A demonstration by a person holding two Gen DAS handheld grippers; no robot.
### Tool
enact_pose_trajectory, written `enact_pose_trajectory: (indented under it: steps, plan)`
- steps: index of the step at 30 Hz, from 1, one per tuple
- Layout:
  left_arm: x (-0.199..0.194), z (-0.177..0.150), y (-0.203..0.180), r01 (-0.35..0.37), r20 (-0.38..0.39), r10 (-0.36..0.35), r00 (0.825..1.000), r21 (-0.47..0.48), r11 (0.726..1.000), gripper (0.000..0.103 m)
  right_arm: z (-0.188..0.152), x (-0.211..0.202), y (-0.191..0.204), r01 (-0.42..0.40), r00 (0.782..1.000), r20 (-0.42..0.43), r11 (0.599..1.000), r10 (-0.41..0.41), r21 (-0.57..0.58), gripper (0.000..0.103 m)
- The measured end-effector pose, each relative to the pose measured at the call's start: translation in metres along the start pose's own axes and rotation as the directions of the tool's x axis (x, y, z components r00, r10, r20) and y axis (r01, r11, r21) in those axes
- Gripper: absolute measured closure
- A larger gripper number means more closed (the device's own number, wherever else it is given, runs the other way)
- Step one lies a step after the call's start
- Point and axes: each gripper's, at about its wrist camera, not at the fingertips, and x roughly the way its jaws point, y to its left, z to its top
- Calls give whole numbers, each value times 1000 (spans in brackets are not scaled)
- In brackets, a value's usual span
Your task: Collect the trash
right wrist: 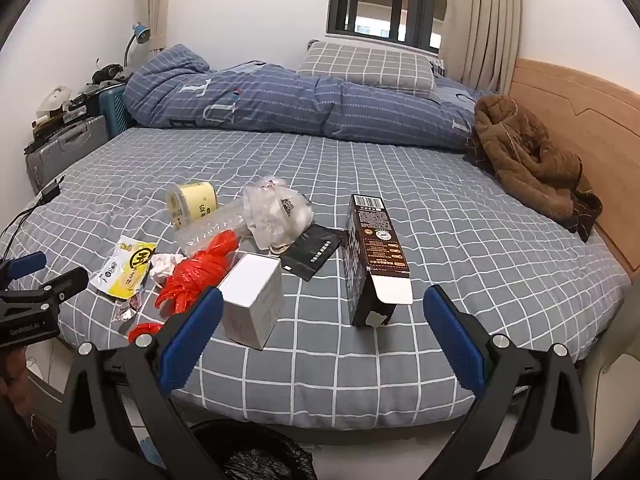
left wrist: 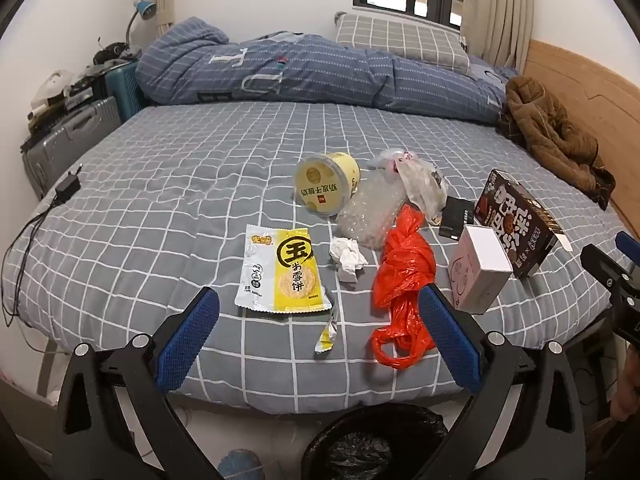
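Note:
Trash lies scattered on the grey checked bed [left wrist: 168, 184]: a yellow rice-cracker wrapper [left wrist: 282, 270], a crumpled white tissue [left wrist: 347, 256], a red plastic bag [left wrist: 402, 280], a yellow tub on its side [left wrist: 326, 182], clear bubble wrap [left wrist: 370, 210], a white plastic bag [left wrist: 420, 184], a flat black packet [right wrist: 314, 250], a white box [right wrist: 252, 298] and a dark brown carton [right wrist: 374, 256]. My left gripper [left wrist: 320, 308] hovers open at the bed's near edge, in front of the wrapper and red bag. My right gripper [right wrist: 324, 308] is open too, facing the white box and brown carton. Nothing is held.
A bin lined with a black bag [left wrist: 376, 444] stands on the floor below the bed's near edge. A blue duvet [left wrist: 304, 72], a pillow [left wrist: 400, 38] and a brown jacket [left wrist: 556, 136] lie at the far side. A charger with cable [left wrist: 66, 190] rests at the left edge, suitcases [left wrist: 68, 140] beyond.

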Motion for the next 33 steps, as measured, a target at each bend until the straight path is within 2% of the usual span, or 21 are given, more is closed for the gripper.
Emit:
enact_pose_trajectory:
  steps: [33]
  plan:
    - [-4,4,3,-8,-5,8,1000,11,1000,6,0,6,7,-29,1000,-8,1000,29,9,7]
